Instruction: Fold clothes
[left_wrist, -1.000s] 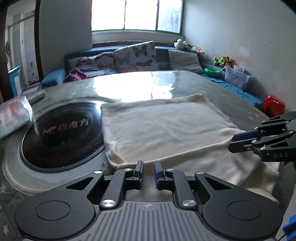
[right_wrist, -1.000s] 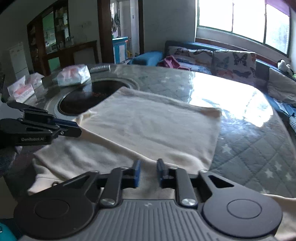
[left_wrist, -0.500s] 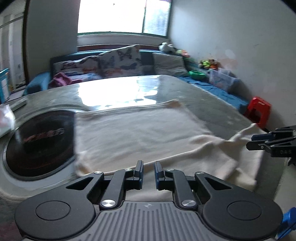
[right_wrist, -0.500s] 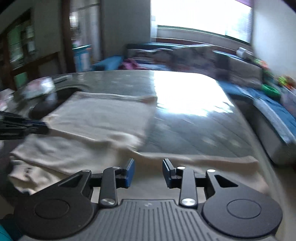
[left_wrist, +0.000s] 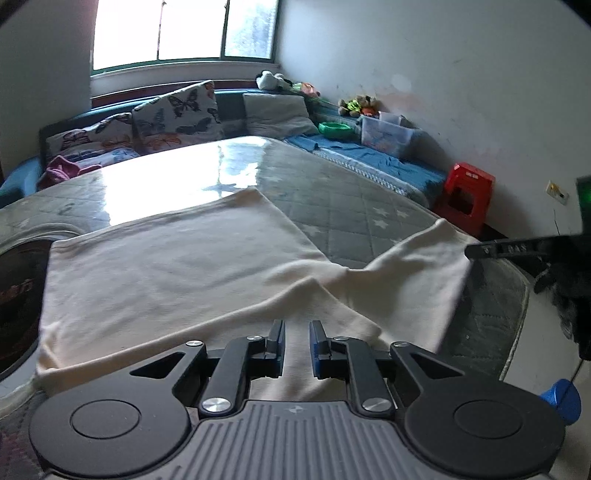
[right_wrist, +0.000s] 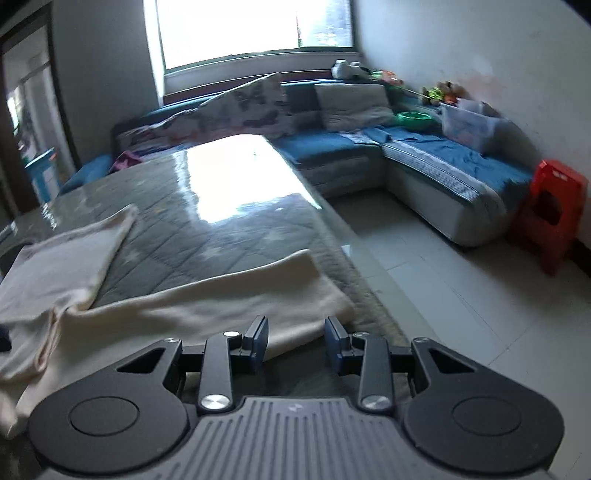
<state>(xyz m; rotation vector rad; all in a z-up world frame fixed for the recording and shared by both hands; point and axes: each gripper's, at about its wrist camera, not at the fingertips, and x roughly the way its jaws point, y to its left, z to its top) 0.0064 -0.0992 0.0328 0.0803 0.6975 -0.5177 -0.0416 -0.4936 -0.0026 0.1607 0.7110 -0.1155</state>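
Observation:
A cream garment (left_wrist: 166, 273) lies flat on the quilted grey table (left_wrist: 351, 206), with one sleeve (left_wrist: 417, 273) stretched out to the right. My left gripper (left_wrist: 295, 343) hovers at the garment's near edge. Its jaws stand a narrow gap apart, cloth shows under them, and nothing is pinched. In the right wrist view the sleeve (right_wrist: 221, 302) ends just ahead of my right gripper (right_wrist: 295, 334), which is open and empty. The garment's body (right_wrist: 62, 258) lies to its left. In the left wrist view the right gripper (left_wrist: 474, 252) is edge-on at the sleeve's tip.
A black round hotplate (left_wrist: 14, 295) is set into the table at the left. A blue sofa (right_wrist: 443, 166) with cushions runs along the back and right walls. A red stool (right_wrist: 550, 206) stands on the tiled floor (right_wrist: 443, 295) past the table's right edge.
Both grippers have moved right along the near edge. The right gripper's jaws have parted and it has swung toward the table's right end. The sleeve now lies spread to the right.

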